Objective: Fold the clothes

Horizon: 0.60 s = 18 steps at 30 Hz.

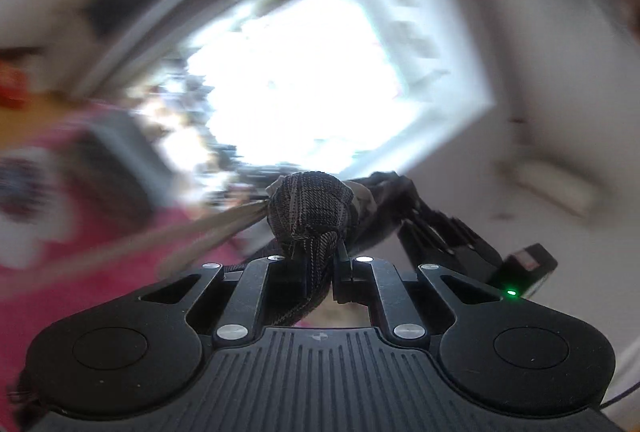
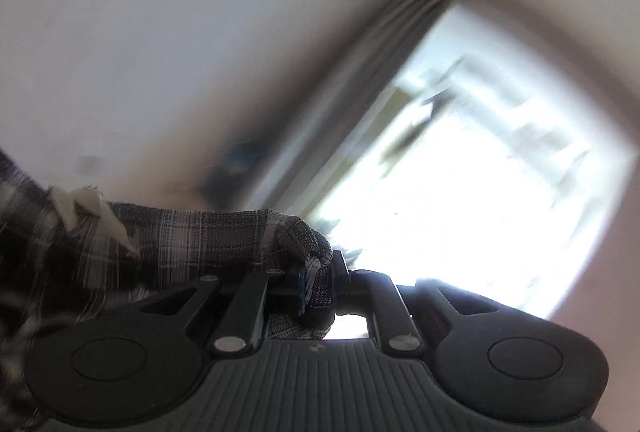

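Both grippers are raised and point up toward a wall and a bright window. My left gripper (image 1: 320, 272) is shut on a bunched fold of dark grey plaid cloth (image 1: 308, 211). The cloth runs tight to the right, where the other gripper (image 1: 452, 232) holds it. In the right wrist view my right gripper (image 2: 320, 280) is shut on a corner of the same plaid garment (image 2: 192, 236), which stretches away to the left. A white tag (image 2: 92, 211) sticks up from it.
A bright window (image 1: 312, 79) fills the middle of the left wrist view, with white wall around it. A blurred pink and white surface (image 1: 80, 232) lies at lower left. The window (image 2: 480, 191) and a curtain (image 2: 360, 103) show in the right wrist view.
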Each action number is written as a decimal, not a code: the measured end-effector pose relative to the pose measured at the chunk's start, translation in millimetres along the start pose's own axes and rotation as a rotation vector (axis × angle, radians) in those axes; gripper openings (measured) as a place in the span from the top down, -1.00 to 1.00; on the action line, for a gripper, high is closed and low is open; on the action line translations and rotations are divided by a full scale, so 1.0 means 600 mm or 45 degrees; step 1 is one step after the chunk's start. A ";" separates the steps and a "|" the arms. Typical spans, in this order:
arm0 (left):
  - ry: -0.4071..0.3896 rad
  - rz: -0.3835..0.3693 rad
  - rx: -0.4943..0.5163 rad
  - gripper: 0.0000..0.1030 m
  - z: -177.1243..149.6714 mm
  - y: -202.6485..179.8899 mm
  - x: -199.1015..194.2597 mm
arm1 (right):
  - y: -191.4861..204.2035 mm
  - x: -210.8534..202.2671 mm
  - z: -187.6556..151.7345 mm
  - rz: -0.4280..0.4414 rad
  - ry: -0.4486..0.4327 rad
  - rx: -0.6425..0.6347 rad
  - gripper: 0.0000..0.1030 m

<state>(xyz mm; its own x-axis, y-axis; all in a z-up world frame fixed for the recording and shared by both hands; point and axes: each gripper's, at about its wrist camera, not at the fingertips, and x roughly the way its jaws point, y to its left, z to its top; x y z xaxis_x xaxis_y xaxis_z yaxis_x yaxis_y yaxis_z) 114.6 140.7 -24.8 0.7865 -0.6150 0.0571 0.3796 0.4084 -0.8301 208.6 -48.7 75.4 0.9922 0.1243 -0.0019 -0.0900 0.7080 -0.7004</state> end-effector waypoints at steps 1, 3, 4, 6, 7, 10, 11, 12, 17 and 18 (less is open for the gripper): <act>0.004 -0.067 -0.003 0.84 -0.012 -0.029 0.018 | -0.040 -0.024 0.005 -0.075 -0.023 -0.051 0.76; 0.007 -0.175 -0.018 0.85 -0.032 -0.076 0.049 | -0.102 -0.056 0.020 -0.182 -0.067 -0.112 0.76; 0.005 -0.185 -0.005 0.85 -0.038 -0.092 0.055 | -0.131 -0.071 0.027 -0.232 -0.089 -0.139 0.76; -0.003 -0.149 0.013 0.86 -0.047 -0.105 0.060 | -0.151 -0.074 0.035 -0.271 -0.130 -0.170 0.75; -0.008 -0.108 0.019 0.86 -0.050 -0.105 0.058 | -0.148 -0.067 0.036 -0.270 -0.148 -0.186 0.75; -0.003 0.134 -0.022 0.86 -0.053 -0.064 0.043 | -0.095 -0.029 0.023 -0.187 -0.187 -0.233 0.75; 0.003 0.245 -0.035 0.87 -0.053 -0.036 0.030 | -0.057 -0.009 0.014 -0.114 -0.182 -0.229 0.75; 0.009 0.357 -0.046 0.87 -0.054 -0.008 0.017 | -0.016 0.012 0.004 -0.031 -0.169 -0.217 0.75; 0.014 0.926 -0.050 0.88 -0.049 0.154 -0.062 | 0.246 0.109 -0.057 0.422 -0.089 -0.281 0.76; 0.021 1.004 -0.078 0.89 -0.046 0.183 -0.074 | 0.298 0.119 -0.067 0.499 -0.084 -0.311 0.76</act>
<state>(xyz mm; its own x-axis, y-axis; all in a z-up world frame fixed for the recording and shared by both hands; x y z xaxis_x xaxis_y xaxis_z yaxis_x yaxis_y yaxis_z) 107.8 194.0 -133.9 0.8048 -0.1701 -0.5687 -0.3146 0.6902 -0.6517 266.7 59.0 -78.8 0.8791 0.3995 -0.2601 -0.4264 0.4151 -0.8036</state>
